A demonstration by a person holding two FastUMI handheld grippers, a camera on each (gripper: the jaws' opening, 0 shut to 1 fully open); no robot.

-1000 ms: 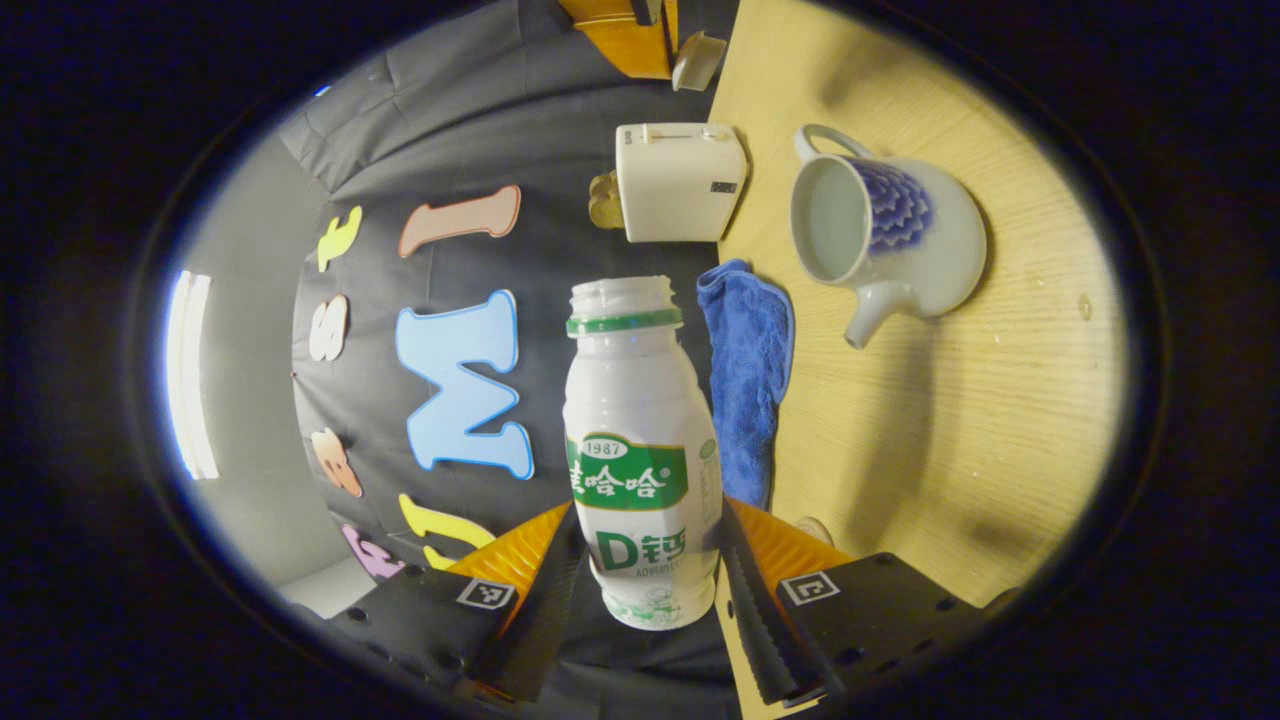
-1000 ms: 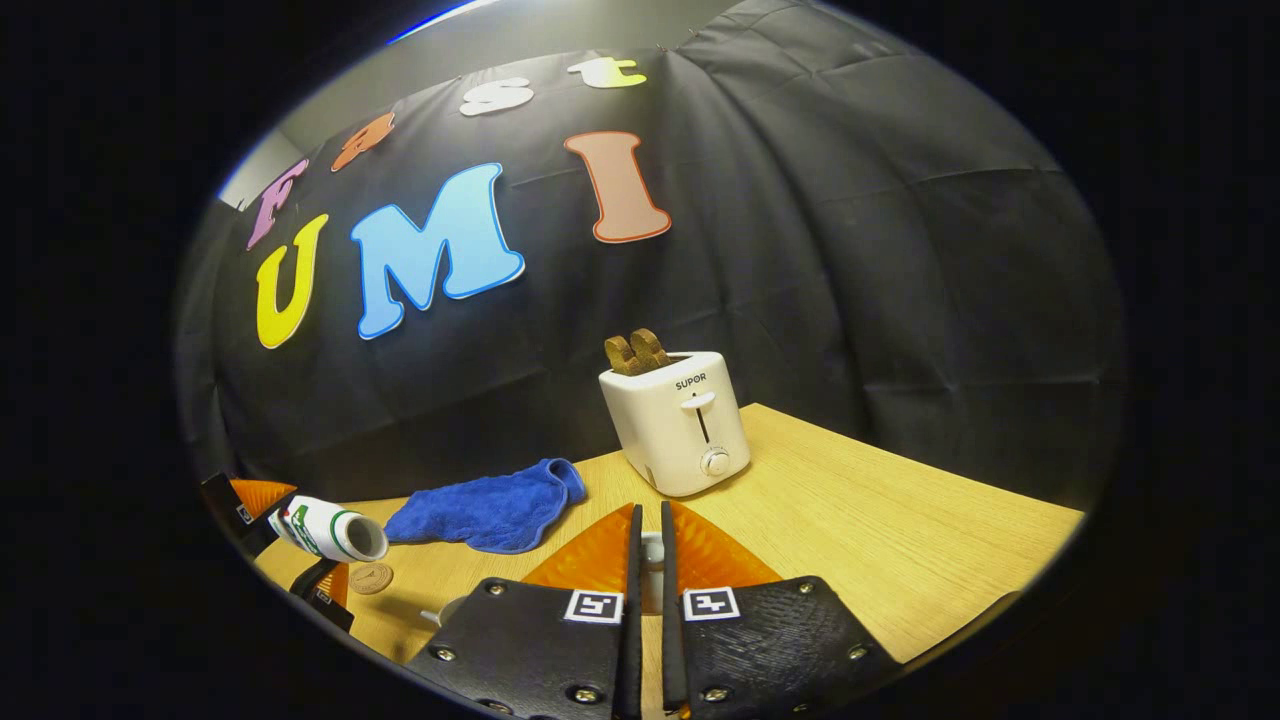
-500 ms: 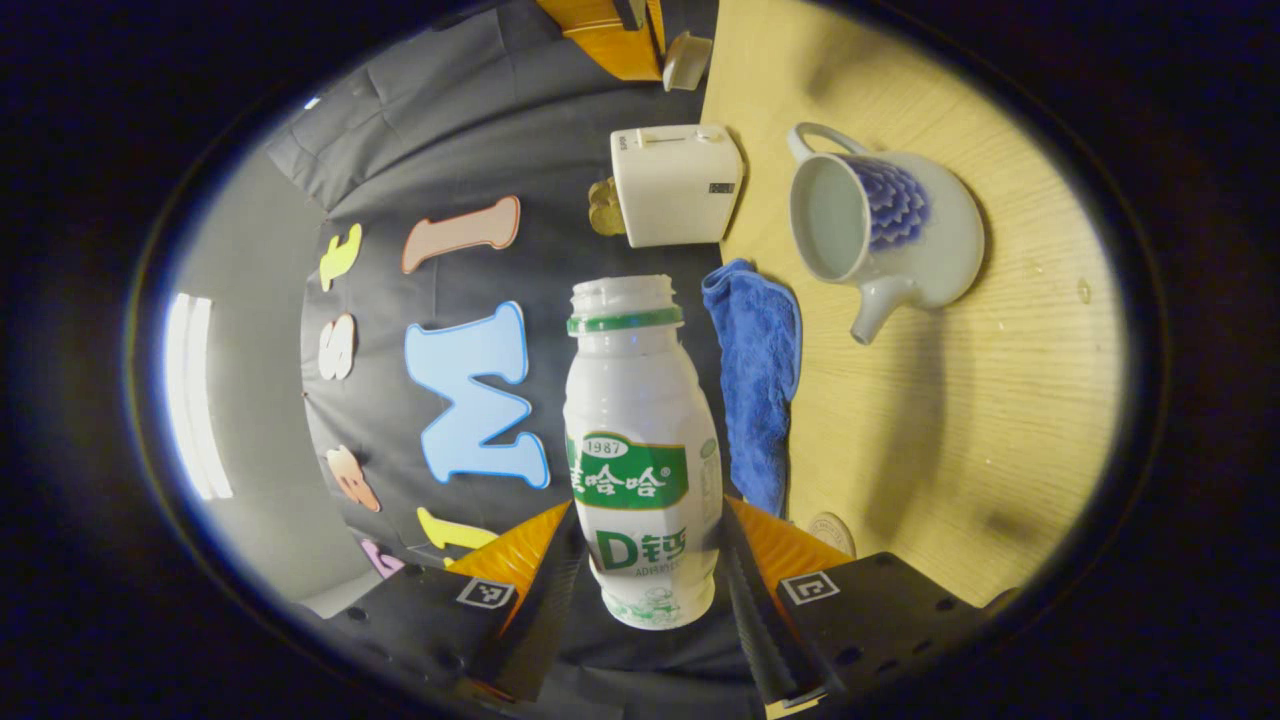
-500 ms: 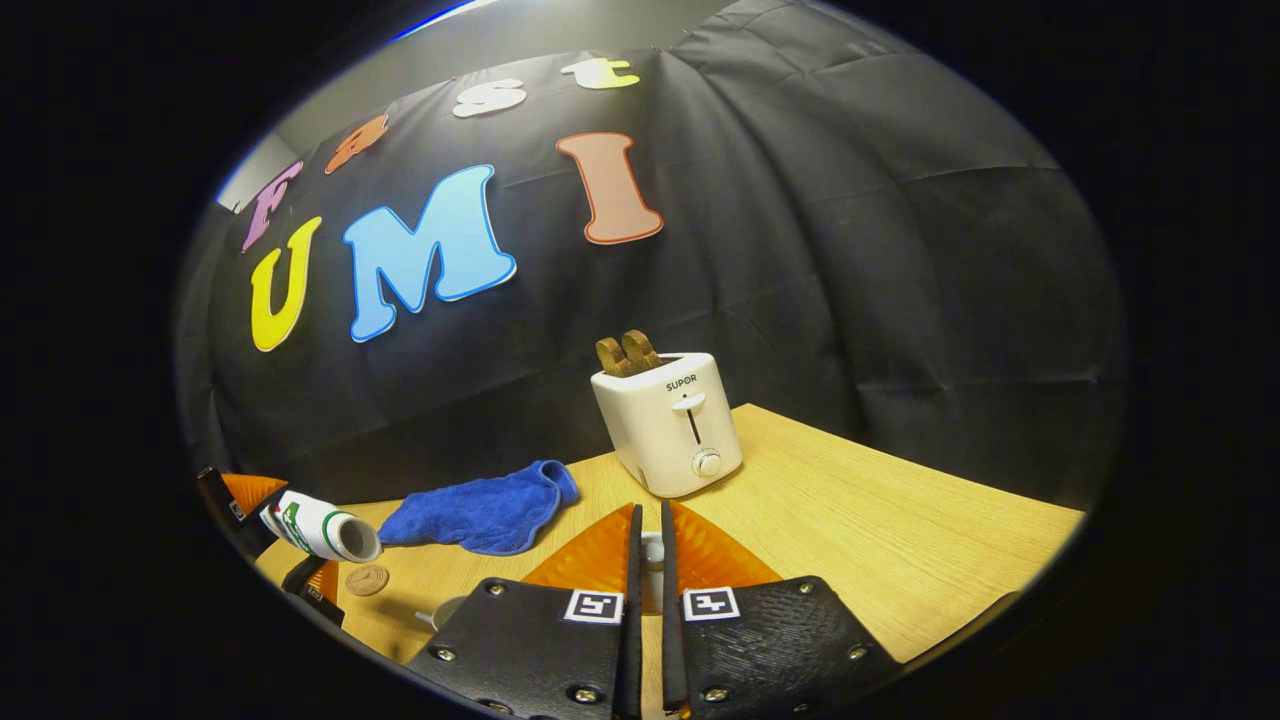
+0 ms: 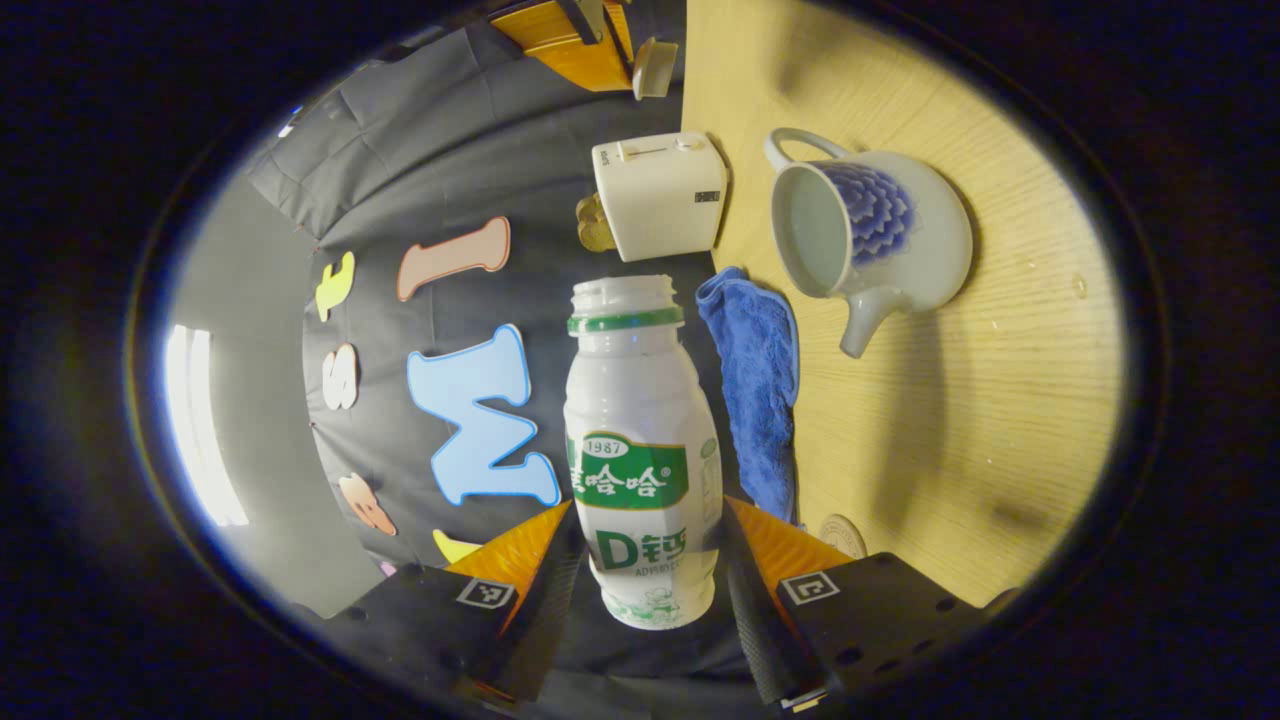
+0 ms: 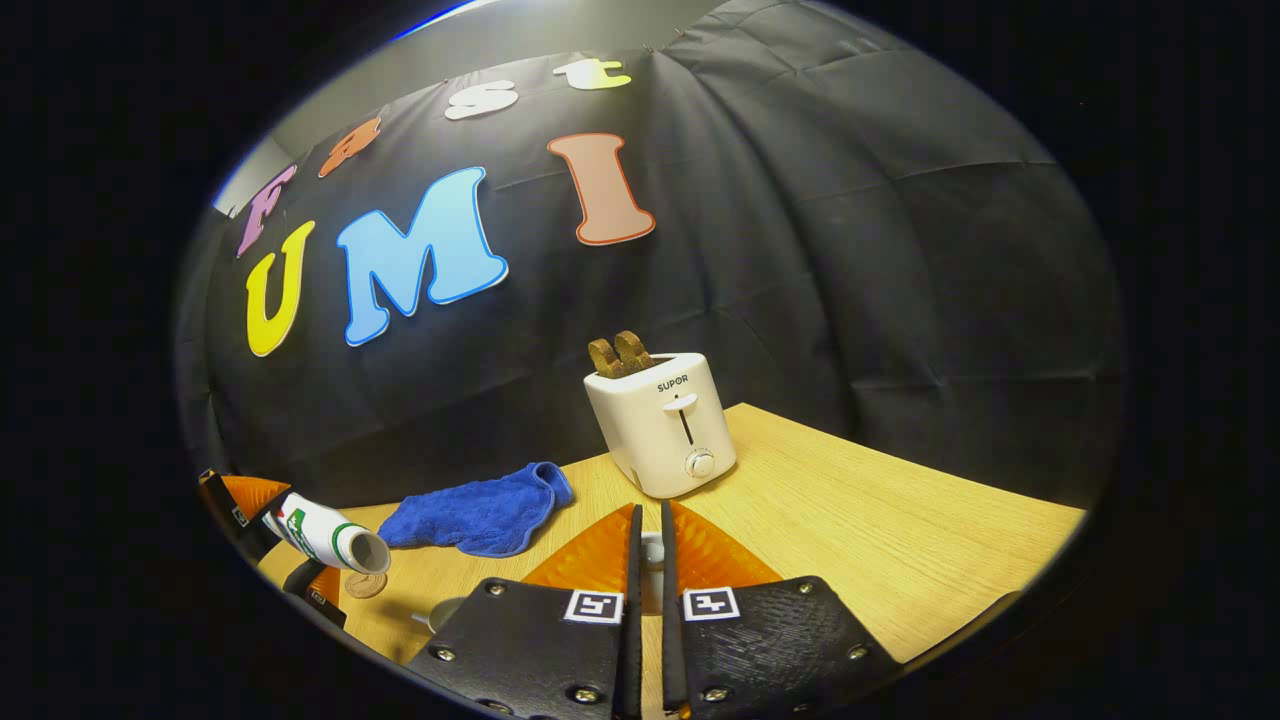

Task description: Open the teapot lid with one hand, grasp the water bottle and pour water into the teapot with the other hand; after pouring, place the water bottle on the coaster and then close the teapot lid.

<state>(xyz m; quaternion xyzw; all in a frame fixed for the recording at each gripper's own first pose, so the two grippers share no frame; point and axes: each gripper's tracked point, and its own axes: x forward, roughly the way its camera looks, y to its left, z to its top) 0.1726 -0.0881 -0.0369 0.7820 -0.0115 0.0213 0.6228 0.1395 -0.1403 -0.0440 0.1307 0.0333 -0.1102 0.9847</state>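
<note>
Teapot (image 5: 880, 235) was seen uncovered on the table (image 5: 1000, 420), pale inside, water level not discernible. Bottle (image 5: 640, 450) was uncapped, clamped at its base by the left gripper (image 5: 648, 590), and tipped sideways near the coaster (image 6: 365, 585). Right gripper (image 6: 648, 560) was held raised, fingers pinched on the lid (image 6: 652, 552), its knob just visible.

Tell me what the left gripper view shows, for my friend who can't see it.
The left gripper is shut on an uncapped white water bottle. Beyond it on the wooden table are an open teapot, a blue cloth, a toaster and a coaster.
</note>
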